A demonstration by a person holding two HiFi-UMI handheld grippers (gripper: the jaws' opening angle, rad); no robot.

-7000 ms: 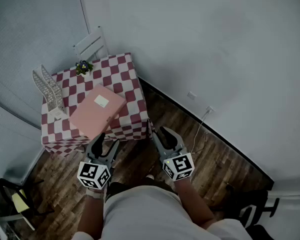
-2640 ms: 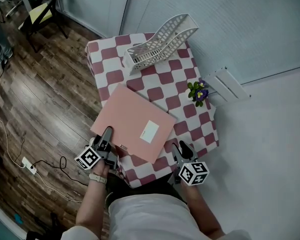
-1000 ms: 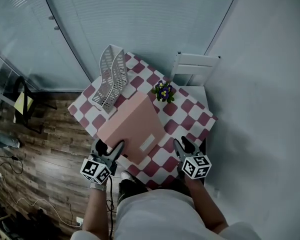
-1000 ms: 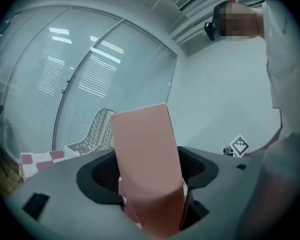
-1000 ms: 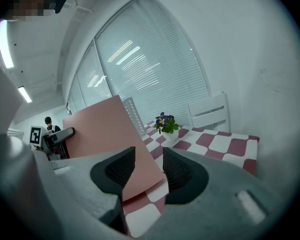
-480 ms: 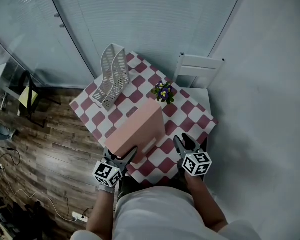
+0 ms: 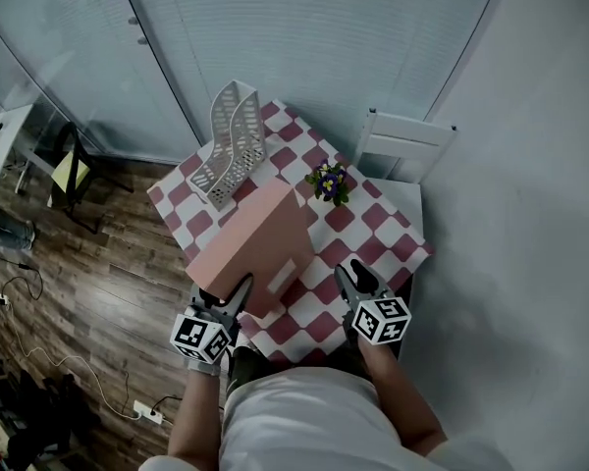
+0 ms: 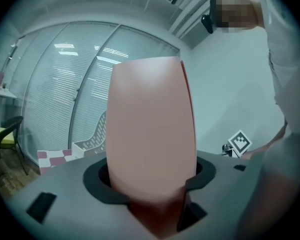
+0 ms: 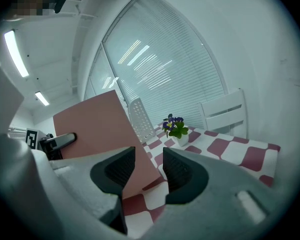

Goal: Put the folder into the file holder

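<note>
So the left gripper (image 7: 231,297) has just been closing and its jaws now pinch the near edge of the pink folder (image 7: 265,238), which rises up and away from them, tilted off the checkered table (image 7: 378,232). Plain pink cover, 1 pale label. The right gripper (image 7: 351,281) is slightly open and holds nothing. The folder's corner is just past its jaws, with open cloth ahead up to 1 flower pot (image 7: 329,182). 1 white file holder (image 7: 234,140) stands well beyond the left jaws.

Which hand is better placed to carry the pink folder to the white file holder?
Left: the left hand-held gripper has just closed on the folder; the right hand-held gripper is open, empty.
</note>
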